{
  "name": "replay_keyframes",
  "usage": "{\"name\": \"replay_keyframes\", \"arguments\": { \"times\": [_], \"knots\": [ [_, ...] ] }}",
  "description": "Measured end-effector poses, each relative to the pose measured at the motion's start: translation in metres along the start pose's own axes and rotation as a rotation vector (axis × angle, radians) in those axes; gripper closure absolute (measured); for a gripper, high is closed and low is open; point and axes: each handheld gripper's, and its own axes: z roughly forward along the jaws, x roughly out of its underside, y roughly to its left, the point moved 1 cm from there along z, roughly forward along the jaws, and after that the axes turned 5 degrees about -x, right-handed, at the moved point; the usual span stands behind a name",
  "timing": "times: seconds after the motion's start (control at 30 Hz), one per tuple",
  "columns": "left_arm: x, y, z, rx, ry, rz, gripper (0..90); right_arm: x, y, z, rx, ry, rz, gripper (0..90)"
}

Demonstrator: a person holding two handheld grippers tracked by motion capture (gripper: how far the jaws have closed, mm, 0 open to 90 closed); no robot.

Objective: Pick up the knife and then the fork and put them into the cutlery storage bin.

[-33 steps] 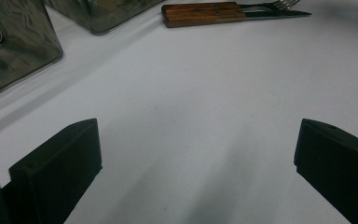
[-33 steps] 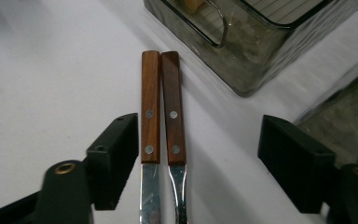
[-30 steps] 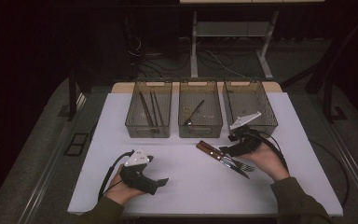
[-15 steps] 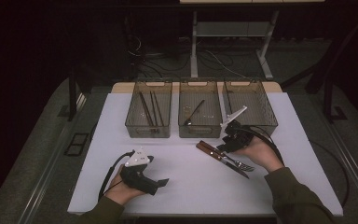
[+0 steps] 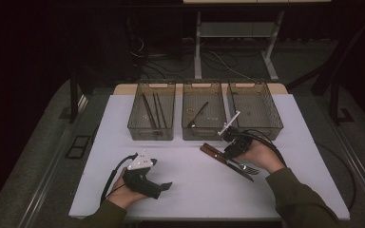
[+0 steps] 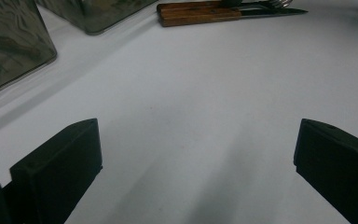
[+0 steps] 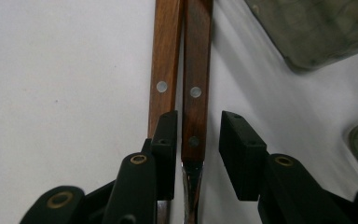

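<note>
The right hand-held gripper (image 7: 196,140), jaws closing but not yet clenched, straddles one stiff, light, smooth wooden handle (image 7: 196,70) at frame centre, best pinched across its riveted sides.

Open white table (image 5: 195,190) along the near edge and near-left corner. Three bins (image 5: 203,127) bar the far edge; two wood-handled utensils (image 5: 218,156) lie just before them, right of centre.
</note>
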Motion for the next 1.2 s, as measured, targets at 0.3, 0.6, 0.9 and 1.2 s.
{"name": "replay_keyframes", "arguments": {
  "times": [0.3,0.6,0.9,1.2],
  "knots": [
    [0.000,0.000,0.000,0.003,0.000,0.004,0.1,-0.001,0.001,0.004,0.016,0.032,-0.010,68.8],
    [0.000,0.000,0.001,0.005,0.003,0.002,0.1,0.010,0.000,0.004,0.004,-0.022,-0.019,70.7],
    [0.000,-0.001,0.001,0.005,0.009,0.007,0.1,0.022,0.004,0.007,0.025,-0.114,-0.002,73.9],
    [0.001,-0.001,0.002,0.004,0.015,0.009,0.1,0.033,0.006,0.008,0.031,-0.201,0.019,76.6]
  ]
}}
